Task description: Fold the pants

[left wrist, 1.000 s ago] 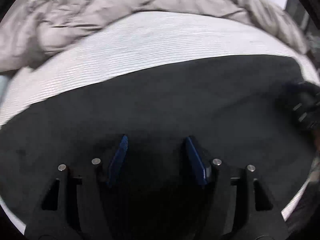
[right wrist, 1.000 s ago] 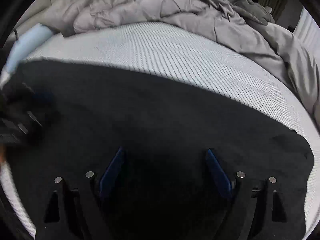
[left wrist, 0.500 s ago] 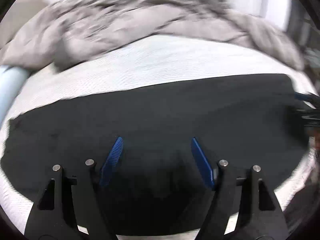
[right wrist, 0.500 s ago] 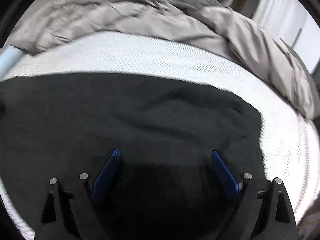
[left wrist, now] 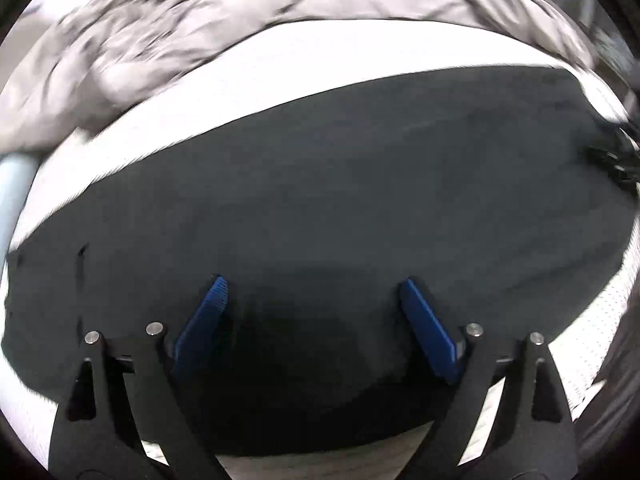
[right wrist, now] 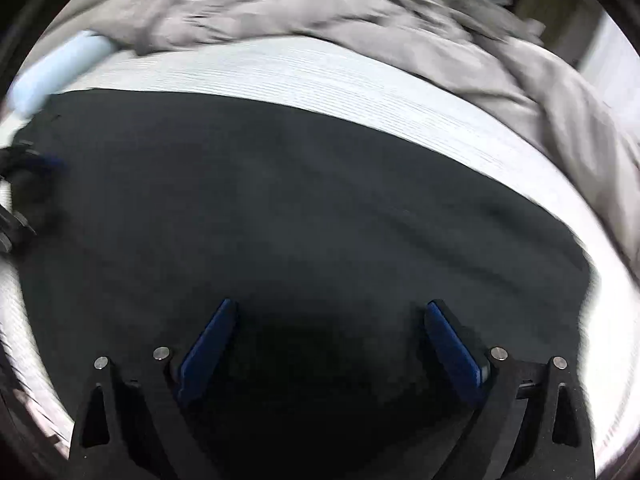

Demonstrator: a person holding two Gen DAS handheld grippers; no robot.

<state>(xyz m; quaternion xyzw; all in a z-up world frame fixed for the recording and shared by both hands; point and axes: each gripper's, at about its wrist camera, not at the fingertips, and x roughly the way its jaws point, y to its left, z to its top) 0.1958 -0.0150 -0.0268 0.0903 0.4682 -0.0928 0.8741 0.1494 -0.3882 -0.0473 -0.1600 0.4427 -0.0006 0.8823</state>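
Black pants [left wrist: 340, 200] lie flat across a white ribbed bed sheet [left wrist: 280, 64] and fill most of both views; they also show in the right wrist view [right wrist: 300, 208]. My left gripper [left wrist: 312, 292] is open and empty, hovering over the near part of the pants. My right gripper [right wrist: 332, 312] is open and empty, also over the pants. The right gripper shows blurred at the right edge of the left wrist view [left wrist: 616, 156]; the left gripper shows at the left edge of the right wrist view [right wrist: 24, 184].
A crumpled grey duvet [right wrist: 360, 12] is heaped along the far side of the bed. A light blue roll [right wrist: 56, 68] lies at the far left, also in the left wrist view [left wrist: 12, 196]. White sheet [right wrist: 360, 92] borders the pants.
Both grippers have opened wider and pulled back from the pants, so more of the cloth and sheet shows. The views are motion-blurred.
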